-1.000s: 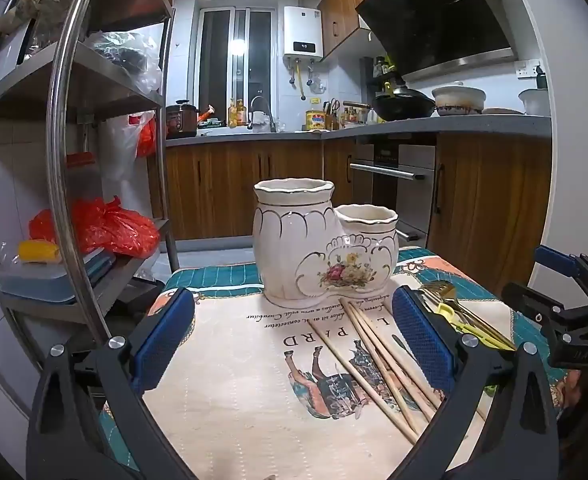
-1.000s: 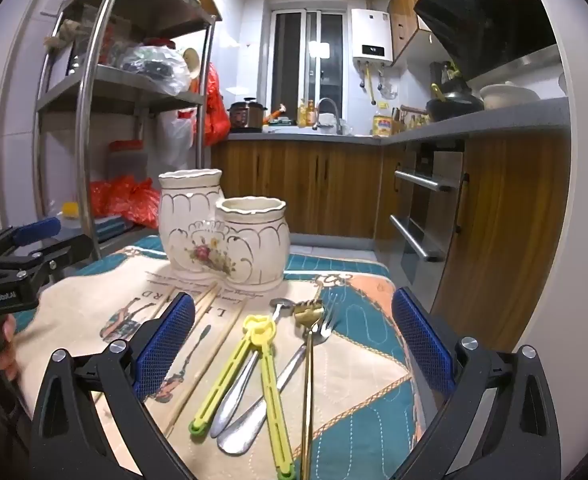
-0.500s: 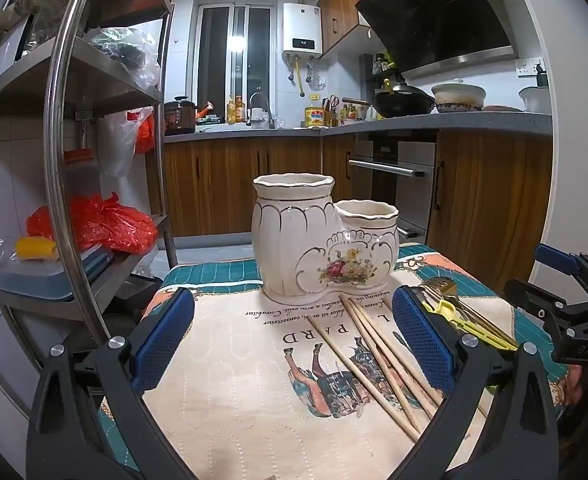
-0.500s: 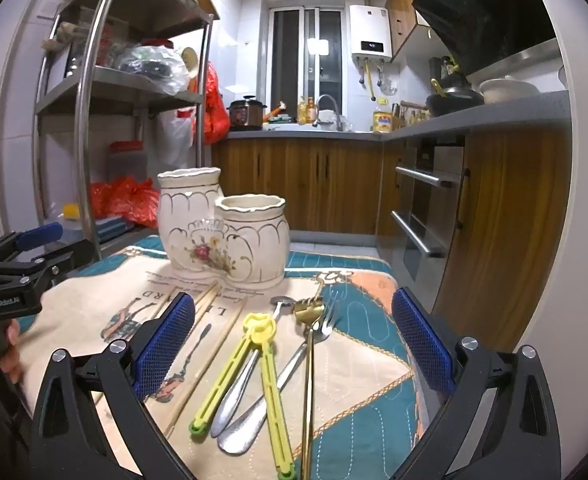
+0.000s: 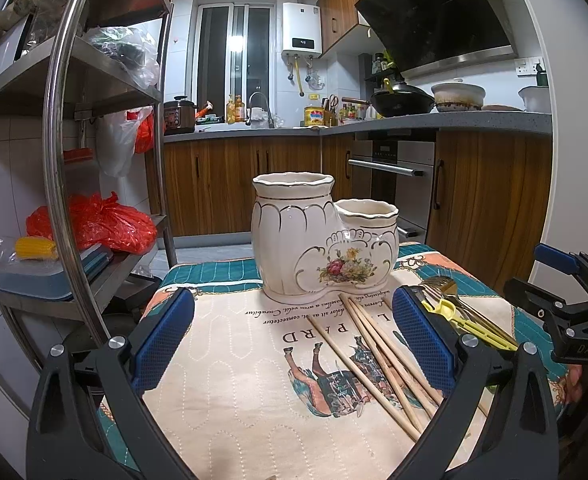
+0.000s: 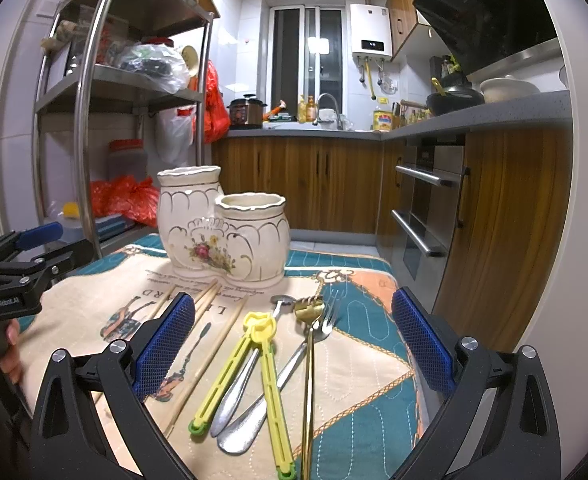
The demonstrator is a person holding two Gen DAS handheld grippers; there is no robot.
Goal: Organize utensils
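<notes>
A white ceramic double-pot utensil holder (image 5: 322, 240) stands at the far end of the quilted table mat (image 5: 234, 380); it also shows in the right wrist view (image 6: 222, 232). Several wooden chopsticks (image 5: 378, 356) lie in front of it. Yellow tongs (image 6: 254, 364), two steel spoons (image 6: 246, 384), a gold spoon (image 6: 309, 352) and a fork (image 6: 328, 320) lie before my right gripper (image 6: 292, 344). My left gripper (image 5: 292, 344) is open and empty above the mat. The right gripper is open and empty too.
A steel shelf rack (image 5: 70, 160) with red bags and boxes stands close on the left. Wooden cabinets and an oven (image 6: 426, 208) lie beyond the table's right edge. Each gripper shows at the side of the other view (image 5: 566, 312).
Both grippers have drifted slightly; the view of the holder has barely shifted. Nothing was taken hold of or let go.
</notes>
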